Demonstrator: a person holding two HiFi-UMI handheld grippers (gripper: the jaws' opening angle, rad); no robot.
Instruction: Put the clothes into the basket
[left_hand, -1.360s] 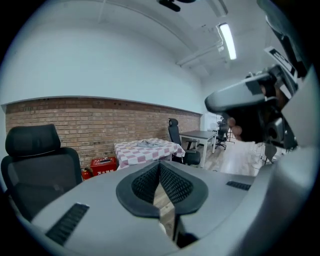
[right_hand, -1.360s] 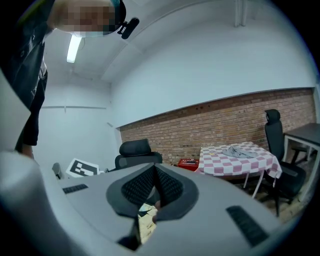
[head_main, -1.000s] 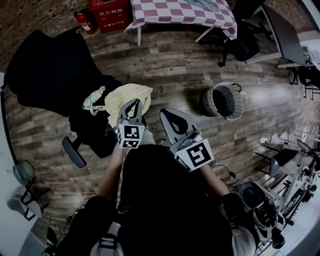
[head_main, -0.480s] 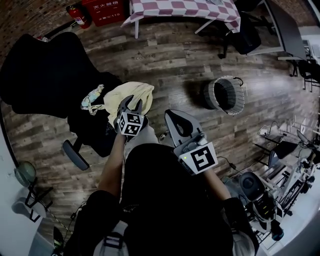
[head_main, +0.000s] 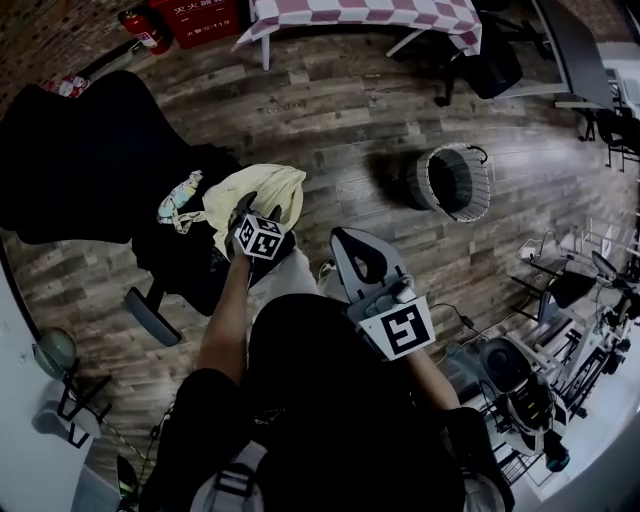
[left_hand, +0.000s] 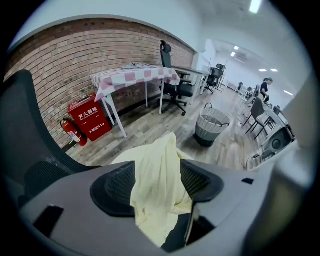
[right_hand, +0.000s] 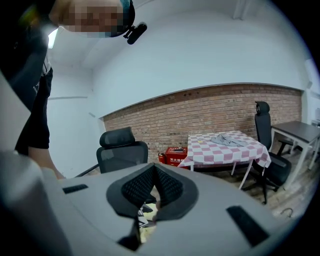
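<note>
A pale yellow garment (head_main: 272, 188) lies on the seat of a black office chair (head_main: 90, 150), with a small patterned cloth (head_main: 180, 197) beside it. My left gripper (head_main: 255, 212) points steeply down onto the yellow garment. In the left gripper view its jaws are opening, and the garment (left_hand: 160, 185) lies between them without being pinched. My right gripper (head_main: 348, 240) hovers over the floor to the right, pads together and empty. The round grey basket (head_main: 450, 180) stands on the wood floor further right, apart from both grippers.
A table with a checked cloth (head_main: 360, 12) stands at the far side, with a grey garment (right_hand: 227, 140) on it. A red cabinet (head_main: 200, 15) and a fire extinguisher (head_main: 135, 25) sit by the brick wall. Desks, chairs and equipment crowd the right edge.
The left gripper has sunk towards the yellow garment, tilted further down, and gone from shut to wide open. The right gripper has hardly moved.
</note>
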